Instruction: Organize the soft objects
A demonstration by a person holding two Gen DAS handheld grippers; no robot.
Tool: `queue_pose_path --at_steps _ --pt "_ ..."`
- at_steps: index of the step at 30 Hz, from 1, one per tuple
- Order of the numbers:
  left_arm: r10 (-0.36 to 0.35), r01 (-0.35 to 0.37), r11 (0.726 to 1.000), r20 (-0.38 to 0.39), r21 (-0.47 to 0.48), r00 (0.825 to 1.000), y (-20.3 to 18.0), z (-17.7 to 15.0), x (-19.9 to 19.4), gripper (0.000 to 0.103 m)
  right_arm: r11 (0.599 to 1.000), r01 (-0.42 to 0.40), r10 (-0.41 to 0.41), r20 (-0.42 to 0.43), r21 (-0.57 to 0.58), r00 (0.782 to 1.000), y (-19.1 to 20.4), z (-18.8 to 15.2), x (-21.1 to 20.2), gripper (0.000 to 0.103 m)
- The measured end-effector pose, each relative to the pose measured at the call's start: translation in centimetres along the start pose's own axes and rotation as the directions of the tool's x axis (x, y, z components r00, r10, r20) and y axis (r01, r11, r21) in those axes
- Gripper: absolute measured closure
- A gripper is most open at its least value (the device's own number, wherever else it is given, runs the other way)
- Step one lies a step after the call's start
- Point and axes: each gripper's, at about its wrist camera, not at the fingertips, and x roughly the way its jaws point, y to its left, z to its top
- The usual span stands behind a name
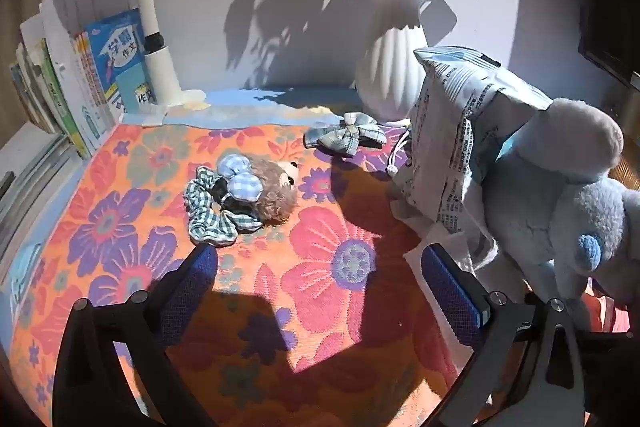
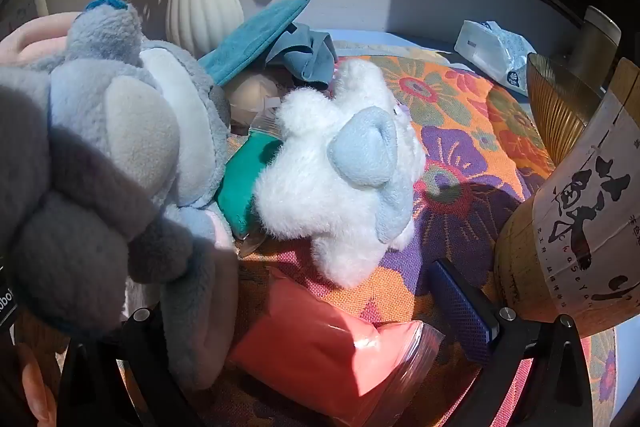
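On the desk, a floral cloth [image 1: 320, 267] in orange, pink and purple is spread, and the white ribbed vase [image 1: 390, 75] of blue and cream flowers at its back edge is taken as landmark. In front of the vase a plaid bow [image 1: 348, 135] is laid; further forward and to the left, a brown plush hedgehog [image 1: 276, 193] is found touching a green checked scrunchie [image 1: 208, 215]. Well left of the vase a row of books [image 1: 80, 75] is stood. Right of the vase a printed packet [image 1: 460, 131] is seen against a grey-blue plush toy [image 1: 560, 207]. In the right wrist view, a white plush toy [image 2: 340, 171], a green pouch [image 2: 244, 183] and teal cloth [image 2: 256, 39] are grouped before the vase, with a pink bag [image 2: 320, 347] nearest the camera. The left tool [image 1: 320, 299] is spread wide and empty; the right tool [image 2: 304, 311] is likewise spread, nothing pinched.
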Motion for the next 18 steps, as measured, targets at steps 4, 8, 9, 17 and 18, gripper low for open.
queue_pose_path --at_steps 4,8,9,17,18 --pt "-0.015 0.016 1.0 0.039 -0.02 0.999 0.3 -0.3 -0.2 0.001 1.0 0.003 -0.003 -0.001 -0.002 1.0 0.0 0.0 0.0 0.0" --pt "-0.007 0.007 1.0 0.051 0.002 0.999 -0.2 -0.3 -1.3 0.001 1.0 0.013 -0.013 -0.015 0.003 1.0 0.1 0.0 -0.1 0.0" --pt "0.002 -0.003 1.0 0.049 0.002 0.999 -0.7 0.0 -1.7 0.001 1.0 0.0 0.0 -0.038 -0.013 0.999 0.1 -0.1 -0.2 0.0" --pt "-0.047 0.047 0.999 0.073 -0.004 0.996 -0.6 -1.0 -5.1 0.001 0.989 -0.103 0.092 -0.107 -0.102 0.99 -0.9 -2.7 -2.9 0.0" --pt "-0.05 0.05 0.999 0.074 -0.01 0.996 -0.6 -1.1 -5.7 0.001 0.988 -0.118 0.109 -0.095 -0.096 0.989 -1.2 -3.1 -3.5 0.0"
